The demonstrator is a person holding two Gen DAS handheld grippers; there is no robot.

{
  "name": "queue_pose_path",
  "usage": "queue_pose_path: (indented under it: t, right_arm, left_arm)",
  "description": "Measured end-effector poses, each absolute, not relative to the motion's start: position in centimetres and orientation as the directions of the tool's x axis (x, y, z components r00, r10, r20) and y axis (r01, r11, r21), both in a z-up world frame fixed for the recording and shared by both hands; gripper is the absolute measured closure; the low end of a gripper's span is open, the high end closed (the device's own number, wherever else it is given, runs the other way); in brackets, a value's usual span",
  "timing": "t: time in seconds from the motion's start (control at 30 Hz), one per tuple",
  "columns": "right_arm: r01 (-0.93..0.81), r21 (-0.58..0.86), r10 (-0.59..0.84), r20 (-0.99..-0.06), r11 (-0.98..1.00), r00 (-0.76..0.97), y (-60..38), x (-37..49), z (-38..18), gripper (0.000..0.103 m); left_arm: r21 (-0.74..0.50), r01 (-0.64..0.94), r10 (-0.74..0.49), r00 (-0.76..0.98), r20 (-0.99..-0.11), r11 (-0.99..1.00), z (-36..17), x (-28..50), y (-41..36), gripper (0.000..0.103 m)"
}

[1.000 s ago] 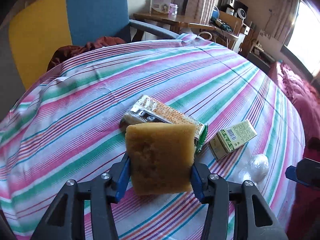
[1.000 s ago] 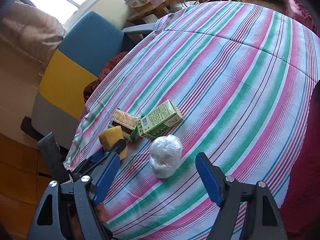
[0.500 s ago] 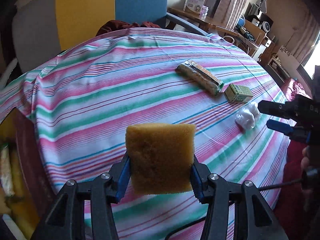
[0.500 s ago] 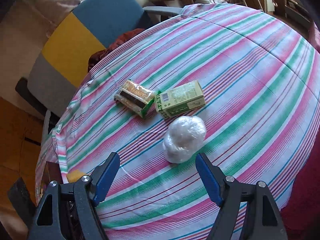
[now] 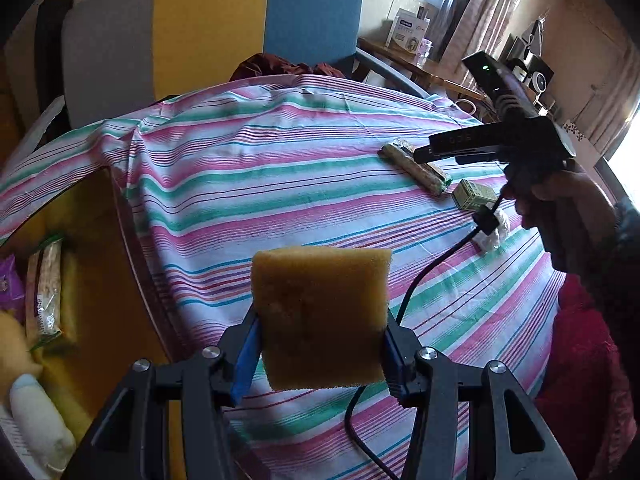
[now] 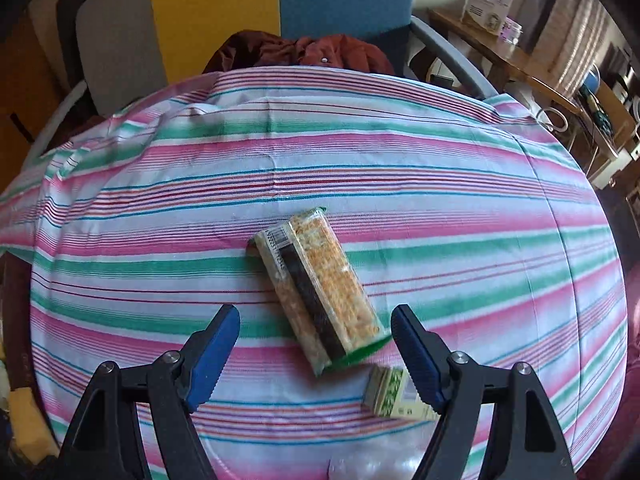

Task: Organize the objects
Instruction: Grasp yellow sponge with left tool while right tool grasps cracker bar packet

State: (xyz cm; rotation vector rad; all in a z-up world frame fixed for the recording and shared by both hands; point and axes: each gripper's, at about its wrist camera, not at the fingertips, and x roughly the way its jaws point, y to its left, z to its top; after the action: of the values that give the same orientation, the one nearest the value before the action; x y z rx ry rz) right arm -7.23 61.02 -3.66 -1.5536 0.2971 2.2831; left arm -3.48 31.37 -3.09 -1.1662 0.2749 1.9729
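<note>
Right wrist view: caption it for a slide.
Open right gripper poised over a cracker packet on the striped tablecloth.

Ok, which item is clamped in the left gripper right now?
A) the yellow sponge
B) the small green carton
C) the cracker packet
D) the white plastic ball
A: the left gripper is shut on the yellow sponge, its blue pads pressed against both sides, above the striped tablecloth.
</note>
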Motion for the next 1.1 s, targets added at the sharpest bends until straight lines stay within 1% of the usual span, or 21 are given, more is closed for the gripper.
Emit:
queue_pose_path:
  t: [0.17,0.23,0.3,0.33,0.5,0.8,0.97,1.1]
  right_arm:
    - [-0.419,-0.051,0.173,-0.951,-0.906,-0.257,62.7,-9.6,-6.7,0.024]
    - [-0.434,-0.002,0.140,-0.948,-0.901,-0.286,63.1,-9.3,-7.0,0.026]
    - [-0.434,0.019,0.129,-0.942,-0.901,-0.310,62.9,-8.8,-6.7,0.049]
    - [-0.429,0.024,0.123,-0.943,-0.903,-0.311,62.5,-8.6,-6.6,0.053]
    - [-0.381,0.047,0.072,-0.954,-0.923,-0.292,59.0,-6.8,-6.5,0.054]
    - [-0.265,0.088,-0.013,-0.962,-0.960,-0.273,50.8,-2.4,-6.3,0.054]
    - [-0.246,0.094,-0.016,-0.954,-0.965,-0.300,47.9,0.2,-6.2,0.054]
    - [-0.245,0.075,0.015,-0.938,-0.967,-0.346,46.4,2.2,-6.4,0.054]
  left_arm:
    - [-0.221,-0.720,0.542,-0.250,-0.802,-0.658,-2.5,-3.7,30.1,0.050]
    - [-0.230,-0.717,0.548,-0.246,-0.799,-0.657,-2.3,-3.6,29.7,0.050]
    - [-0.236,-0.713,0.551,-0.245,-0.798,-0.660,-2.3,-3.6,29.5,0.050]
    - [-0.241,-0.710,0.552,-0.245,-0.797,-0.662,-2.3,-3.6,29.3,0.050]
    - [-0.253,-0.700,0.563,-0.252,-0.787,-0.668,-2.0,-3.4,28.8,0.050]
    - [-0.236,-0.674,0.571,-0.329,-0.752,-0.700,0.0,-2.8,25.6,0.050]
    - [-0.214,-0.648,0.558,-0.388,-0.733,-0.731,1.1,-2.4,23.1,0.050]
    - [-0.203,-0.619,0.541,-0.425,-0.726,-0.759,1.4,-2.2,21.2,0.050]
